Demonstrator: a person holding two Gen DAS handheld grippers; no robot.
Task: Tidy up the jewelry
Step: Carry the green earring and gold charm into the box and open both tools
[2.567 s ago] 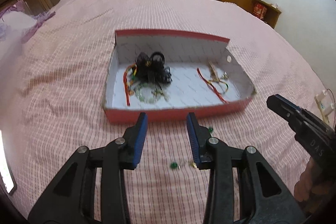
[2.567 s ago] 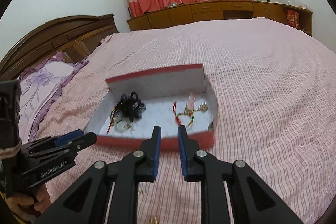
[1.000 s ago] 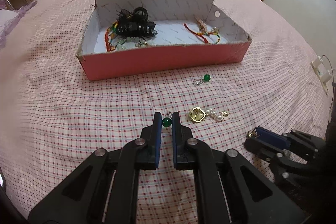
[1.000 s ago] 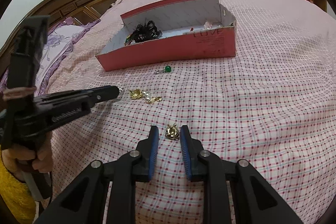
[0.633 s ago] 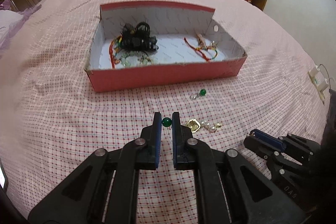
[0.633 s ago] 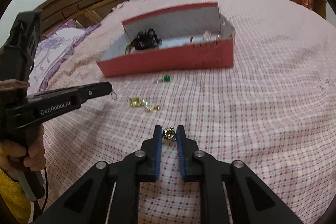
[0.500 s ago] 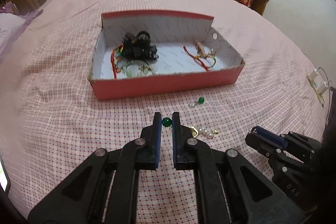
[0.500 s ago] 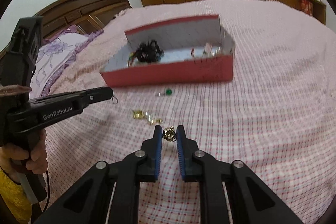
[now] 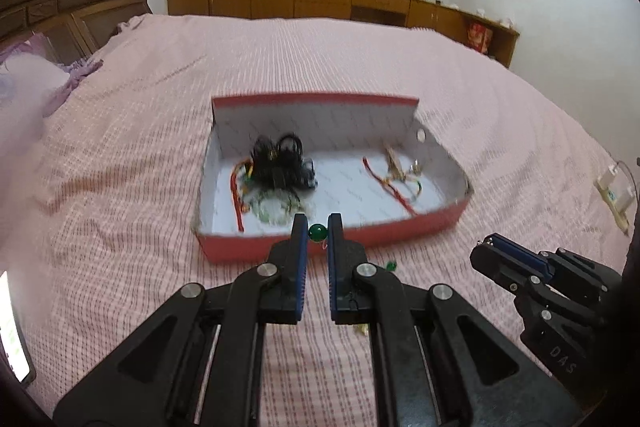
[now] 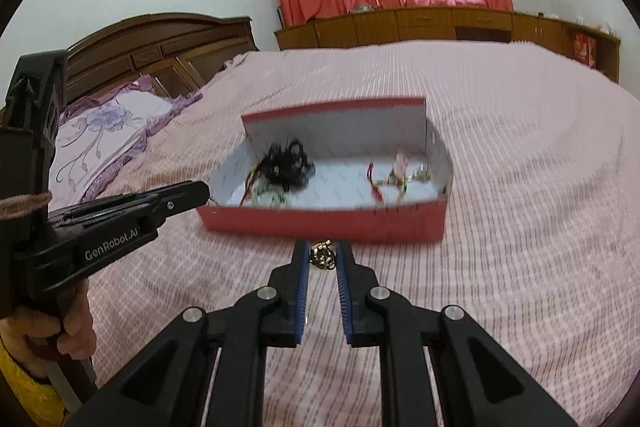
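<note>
A red box (image 9: 280, 247) with a white inside lies open on the pink bed; it also shows in the right wrist view (image 10: 320, 223). It holds a black tangle (image 9: 280, 163) and red cord bracelets (image 9: 394, 183). My left gripper (image 9: 318, 231) is shut on a green bead earring (image 9: 318, 231), held above the box's near wall. My right gripper (image 10: 323, 255) is shut on a gold ornament (image 10: 323, 255), held in front of the box. A second green bead earring (image 9: 391, 265) and a gold piece (image 9: 363, 329) lie on the bed.
The pink checked bedspread (image 9: 120, 227) spreads all around. A purple pillow (image 10: 104, 123) and a wooden headboard (image 10: 160, 43) are at the left. A phone (image 9: 12, 339) lies at the left edge. Wooden cabinets (image 9: 320, 1) line the far wall.
Both grippers closed on their pieces, lifted them off the bed and moved up toward the box. The left now hovers at the box's near wall.
</note>
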